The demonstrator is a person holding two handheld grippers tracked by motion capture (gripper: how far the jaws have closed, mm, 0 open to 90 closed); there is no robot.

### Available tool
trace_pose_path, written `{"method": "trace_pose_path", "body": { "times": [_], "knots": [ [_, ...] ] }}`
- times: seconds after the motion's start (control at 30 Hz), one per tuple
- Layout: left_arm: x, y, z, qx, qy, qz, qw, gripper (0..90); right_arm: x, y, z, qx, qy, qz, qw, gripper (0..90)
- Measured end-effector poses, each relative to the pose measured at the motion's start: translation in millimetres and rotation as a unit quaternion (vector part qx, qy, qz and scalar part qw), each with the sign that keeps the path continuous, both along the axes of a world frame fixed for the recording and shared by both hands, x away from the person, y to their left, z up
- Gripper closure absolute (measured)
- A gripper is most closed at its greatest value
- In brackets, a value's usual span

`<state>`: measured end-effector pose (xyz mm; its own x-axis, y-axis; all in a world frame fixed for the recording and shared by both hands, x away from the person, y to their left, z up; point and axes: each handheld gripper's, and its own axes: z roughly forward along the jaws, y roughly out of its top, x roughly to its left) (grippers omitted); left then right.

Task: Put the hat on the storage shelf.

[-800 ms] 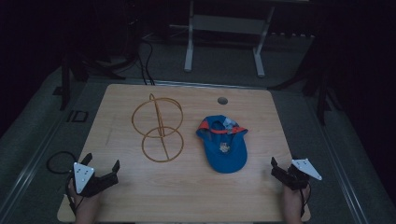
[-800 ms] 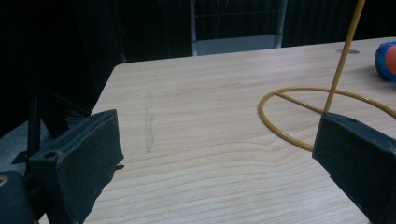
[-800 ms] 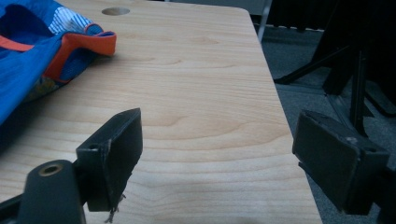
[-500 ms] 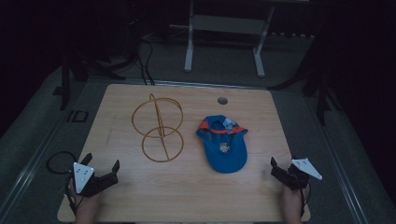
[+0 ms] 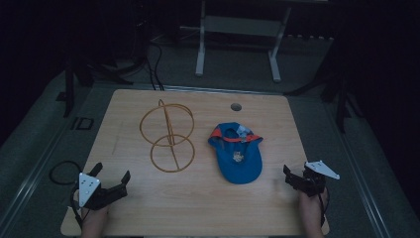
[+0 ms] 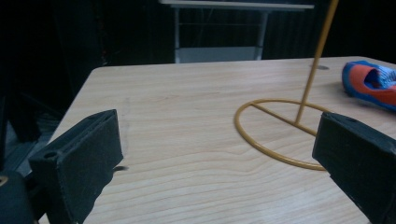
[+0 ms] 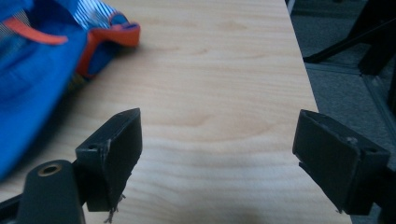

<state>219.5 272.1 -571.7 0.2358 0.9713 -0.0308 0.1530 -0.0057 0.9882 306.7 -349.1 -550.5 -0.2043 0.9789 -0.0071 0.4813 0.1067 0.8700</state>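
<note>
High view first: the left gripper (image 5: 110,179) waits at the near left corner of the pale wooden table (image 5: 208,203), jaws spread wide with nothing between them. The right gripper (image 5: 293,177) sits at the near right edge, jaws likewise parted and empty. Between them, right of centre, lies the blue fabric cap with orange trim (image 5: 236,152), brim pointing toward the person, opening up. Just left of it stands the thin yellow wire stand of two hoops (image 5: 167,136), apart from the cap.

Left gripper view: both black jaws stand far apart over bare wood; the stand's round base (image 6: 275,130) lies ahead, the cap (image 6: 371,84) beyond it to the right.

Right gripper view: jaws wide, empty, and the cap (image 7: 42,60) is near on the left. It looks soft, light and floppy; I'd judge the stiffer brim or the orange-edged rim the best pinch, since the crown would crumple. The wire stand looks light and tippy.
</note>
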Motion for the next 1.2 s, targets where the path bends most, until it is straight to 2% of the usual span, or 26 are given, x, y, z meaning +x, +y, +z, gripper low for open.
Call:
{"method": "trace_pose_path", "body": {
  "times": [0.07, 0.1, 0.2, 0.27, 0.4, 0.57, 0.6, 0.7, 0.77, 0.83, 0.87, 0.93, 1.17, 1.2],
  "knots": [
    [0.3, -1.1, -0.1, -0.004, 0.000, -0.005, 1.0000, 1.8, 1.2, 1.8, 4.8, 0.009, -0.004, -0.001, 1.0000, 15.4],
    [0.7, -2.9, -0.2, -0.001, 0.003, -0.017, 0.9999, 1.8, 2.3, 3.0, 7.3, 0.015, -0.003, 0.001, 0.9999, 14.6],
    [1.2, -6.3, -0.5, 0.022, 0.011, -0.017, 0.9996, 2.8, 6.8, 7.2, 13.7, 0.028, -0.001, 0.009, 0.9996, 14.4],
    [1.2, -6.7, -0.5, 0.023, 0.013, -0.019, 0.9995, 4.0, 8.8, 8.8, 16.0, 0.033, 0.000, 0.013, 0.9994, 13.9],
    [1.2, -7.8, 0.0, 0.015, 0.019, -0.031, 0.9992, 4.0, 19.4, 20.1, 31.0, 0.026, -0.005, 0.012, 0.9996, 13.8],
    [3.3, -9.5, 0.6, -0.004, 0.058, -0.051, 0.9970, 4.0, 29.4, 33.9, 44.9, 0.027, -0.014, 0.048, 0.9984, 14.2],
    [3.3, -9.5, 0.6, -0.004, 0.058, -0.051, 0.9970, 4.0, 29.4, 33.9, 44.9, 0.027, -0.014, 0.048, 0.9984, 14.2],
    [4.4, -10.8, 0.9, -0.018, 0.079, -0.067, 0.9945, 4.0, 38.5, 46.1, 53.7, 0.018, -0.019, 0.074, 0.9969, 14.8],
    [4.4, -12.1, 1.6, -0.013, 0.085, -0.071, 0.9937, 4.0, 43.3, 51.3, 57.1, 0.019, -0.018, 0.084, 0.9961, 15.7],
    [3.7, -14.1, 2.9, 0.002, 0.085, -0.064, 0.9943, 3.7, 48.4, 56.5, 59.5, 0.017, -0.019, 0.092, 0.9954, 16.1],
    [3.7, -14.1, 2.9, 0.002, 0.085, -0.064, 0.9943, 3.5, 51.3, 59.0, 60.4, 0.017, -0.018, 0.095, 0.9952, 16.1],
    [2.7, -15.8, 4.6, 0.015, 0.085, -0.067, 0.9940, 3.0, 57.5, 63.7, 62.3, 0.019, -0.014, 0.102, 0.9945, 16.1],
    [1.5, -17.4, 5.5, 0.026, 0.084, -0.083, 0.9926, 1.5, 76.4, 78.2, 68.0, 0.011, -0.007, 0.121, 0.9925, 16.1],
    [1.1, -17.9, 5.5, 0.029, 0.083, -0.077, 0.9931, 1.5, 79.2, 80.2, 68.3, 0.010, -0.005, 0.127, 0.9919, 16.1]
  ]
}}
